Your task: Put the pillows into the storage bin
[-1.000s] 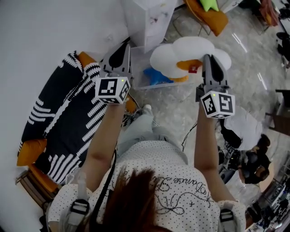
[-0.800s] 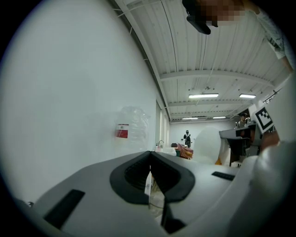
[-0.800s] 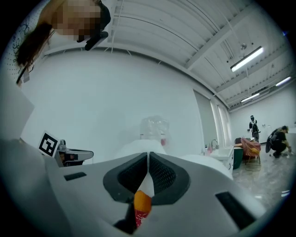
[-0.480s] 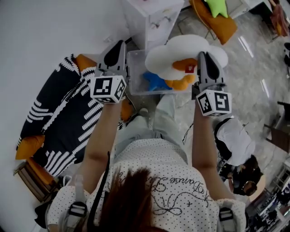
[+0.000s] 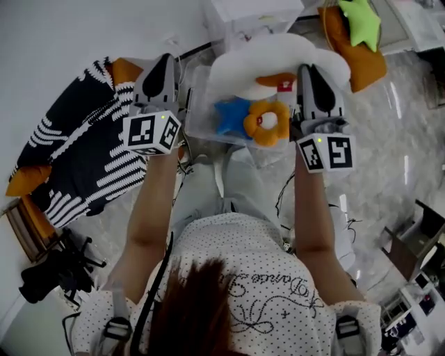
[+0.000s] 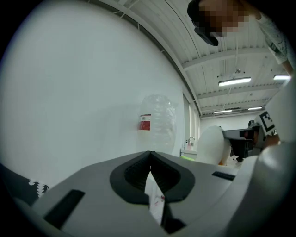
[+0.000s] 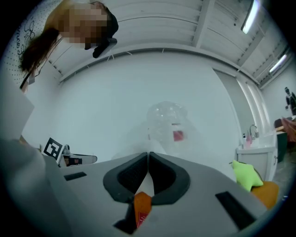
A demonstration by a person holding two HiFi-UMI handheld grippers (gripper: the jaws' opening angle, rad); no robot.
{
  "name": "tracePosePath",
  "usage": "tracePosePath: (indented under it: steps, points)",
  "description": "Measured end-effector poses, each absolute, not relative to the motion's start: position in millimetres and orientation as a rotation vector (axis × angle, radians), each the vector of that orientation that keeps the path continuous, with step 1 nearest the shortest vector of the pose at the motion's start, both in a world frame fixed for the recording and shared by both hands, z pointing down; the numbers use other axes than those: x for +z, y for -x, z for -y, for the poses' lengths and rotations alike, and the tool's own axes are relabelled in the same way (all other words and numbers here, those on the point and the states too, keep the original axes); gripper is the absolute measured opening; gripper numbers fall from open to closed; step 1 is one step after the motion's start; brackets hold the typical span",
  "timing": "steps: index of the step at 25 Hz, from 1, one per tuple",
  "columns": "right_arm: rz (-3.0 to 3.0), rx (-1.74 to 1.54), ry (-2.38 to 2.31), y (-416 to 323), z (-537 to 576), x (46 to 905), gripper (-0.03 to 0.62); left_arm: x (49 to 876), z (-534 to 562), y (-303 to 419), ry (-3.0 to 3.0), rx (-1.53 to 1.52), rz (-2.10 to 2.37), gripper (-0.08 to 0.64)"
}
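Note:
A white duck-shaped pillow (image 5: 268, 59) with an orange beak hangs over the clear storage bin (image 5: 200, 128). My right gripper (image 5: 311, 69) is shut on its right side. White and orange fabric shows pinched between the pads in the right gripper view (image 7: 148, 156). A blue pillow (image 5: 229, 115) and an orange flower pillow (image 5: 266, 123) lie in the bin. My left gripper (image 5: 161, 61) is just left of the bin, apart from the white pillow. It is shut (image 6: 149, 155), and a thin white slip shows between its pads. The white pillow (image 6: 210, 144) appears far right in that view.
A black-and-white patterned pillow (image 5: 83, 153) lies on orange cushions (image 5: 26, 179) at the left. Behind the bin stands a white cabinet (image 5: 250, 14). A green star pillow (image 5: 365, 21) rests on an orange seat (image 5: 368, 62) at the upper right. The person's legs are right below the bin.
Both grippers have swung left, and the white pillow has come from beyond the bin's right side to above it. The flower pillow inside now shows.

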State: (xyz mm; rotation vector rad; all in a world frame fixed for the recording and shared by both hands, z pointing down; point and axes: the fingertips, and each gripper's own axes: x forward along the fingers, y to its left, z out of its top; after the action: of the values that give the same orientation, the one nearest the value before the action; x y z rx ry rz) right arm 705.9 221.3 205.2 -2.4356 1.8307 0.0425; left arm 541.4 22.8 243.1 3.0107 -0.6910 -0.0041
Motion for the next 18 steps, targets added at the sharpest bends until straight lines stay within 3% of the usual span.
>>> tracePosePath:
  steps: [11,18]
  points:
    - [-1.778,-0.220,2.319,-728,-181,311,0.025,338,-14,-533,-2.918,0.141,0.779,0.003]
    - [-1.673,-0.408,2.350,-725,-161,429,0.025,430,7,-539,-2.879,0.205,0.736,0.003]
